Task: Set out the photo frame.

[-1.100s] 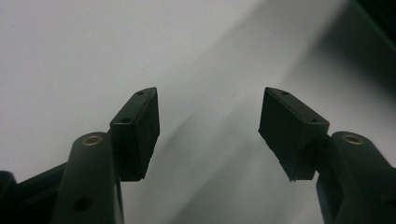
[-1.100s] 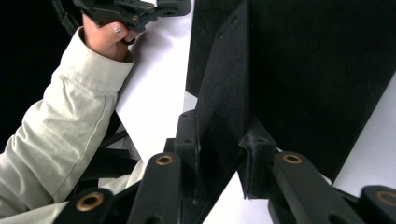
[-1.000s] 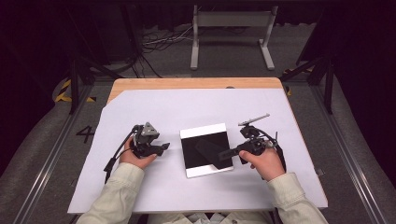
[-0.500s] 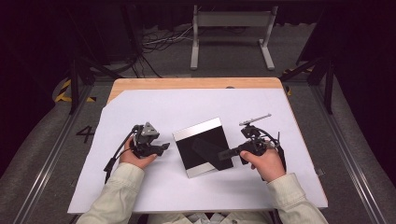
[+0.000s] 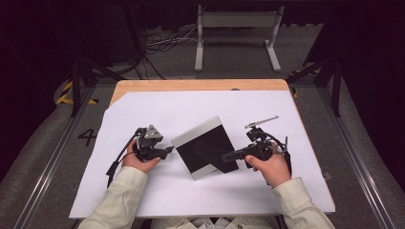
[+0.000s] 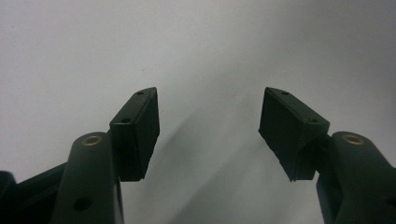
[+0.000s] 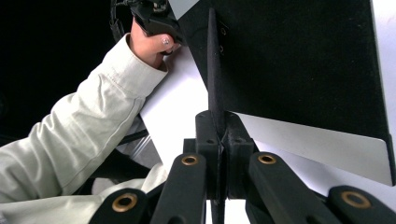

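Legible markings, one item: a dark numeral "4" point(image 5: 87, 137) stood on the grey floor point(image 5: 47, 171) to the left of the worktop point(image 5: 200, 85), seen in the high view. Yellow-and-black hazard striping point(image 5: 64, 95) lay on the same floor farther back. No other readable text or brand.

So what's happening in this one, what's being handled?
A person sits at a table covered with a white sheet and holds a gripper in each hand. The right gripper is shut on a thin black flap that stands out from the back of a photo frame; its jaws have just been closing on it. The frame lies face down, skewed on the sheet. The left gripper rests beside the frame's left edge, jaws open, nothing between them.
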The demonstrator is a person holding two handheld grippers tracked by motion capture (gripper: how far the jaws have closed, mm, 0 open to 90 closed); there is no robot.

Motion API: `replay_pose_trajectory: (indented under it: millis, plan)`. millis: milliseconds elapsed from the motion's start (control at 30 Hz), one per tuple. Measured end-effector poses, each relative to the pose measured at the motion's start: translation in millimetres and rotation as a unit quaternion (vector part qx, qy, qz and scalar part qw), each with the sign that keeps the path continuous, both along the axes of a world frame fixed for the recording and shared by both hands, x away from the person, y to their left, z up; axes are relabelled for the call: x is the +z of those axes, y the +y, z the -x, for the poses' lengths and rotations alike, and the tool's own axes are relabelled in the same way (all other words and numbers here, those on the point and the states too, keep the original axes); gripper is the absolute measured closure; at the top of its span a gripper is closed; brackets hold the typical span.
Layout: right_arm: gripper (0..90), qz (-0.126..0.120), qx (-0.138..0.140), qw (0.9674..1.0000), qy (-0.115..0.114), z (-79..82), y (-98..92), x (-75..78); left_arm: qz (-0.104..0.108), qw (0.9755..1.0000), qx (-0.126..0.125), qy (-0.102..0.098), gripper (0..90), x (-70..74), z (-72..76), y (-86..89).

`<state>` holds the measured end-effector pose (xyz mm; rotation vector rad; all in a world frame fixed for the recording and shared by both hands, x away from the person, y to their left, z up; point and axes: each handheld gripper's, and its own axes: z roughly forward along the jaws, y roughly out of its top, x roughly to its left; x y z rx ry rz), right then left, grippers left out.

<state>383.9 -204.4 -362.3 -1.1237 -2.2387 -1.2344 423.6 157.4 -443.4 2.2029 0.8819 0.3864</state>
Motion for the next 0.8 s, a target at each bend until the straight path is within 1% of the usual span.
replay_pose_trajectory:
  millis: [267, 400, 533, 567, 667, 767, 800]
  plan:
    - [87.3, -0.009, -0.012, 0.9995, -0.029, 0.7, -3.8, 2.8, 0.000, 1.0000, 0.000, 0.000, 38.7, -0.2, -0.1, -0.1]
    - [87.3, -0.012, -0.019, 0.9984, -0.052, 1.6, -4.5, 4.2, 0.000, 1.0000, 0.000, 0.000, 38.6, -0.2, -0.1, -0.1]
    - [87.3, -0.011, -0.025, 0.9965, -0.079, 3.8, -5.3, 6.5, 0.000, 1.0000, 0.000, 0.000, 38.6, -0.1, 0.0, -0.1]
    - [87.3, -0.011, -0.025, 0.9965, -0.079, 3.8, -5.3, 6.5, 0.000, 1.0000, 0.000, 0.000, 38.6, -0.1, 0.0, -0.1]
    - [87.3, -0.002, -0.028, 0.9936, -0.109, 6.2, -4.4, 8.3, 0.000, 1.0000, 0.000, 0.001, 38.6, -0.1, -0.1, -0.1]
    - [87.3, 0.001, -0.032, 0.9914, -0.127, 7.1, -4.2, 8.3, 0.000, 1.0000, 0.000, 0.000, 38.7, -0.1, 0.0, -0.1]
    - [87.4, 0.005, -0.033, 0.9902, -0.136, 7.5, -4.2, 8.2, 0.000, 1.0000, 0.000, 0.000, 38.6, -0.1, 0.0, -0.1]
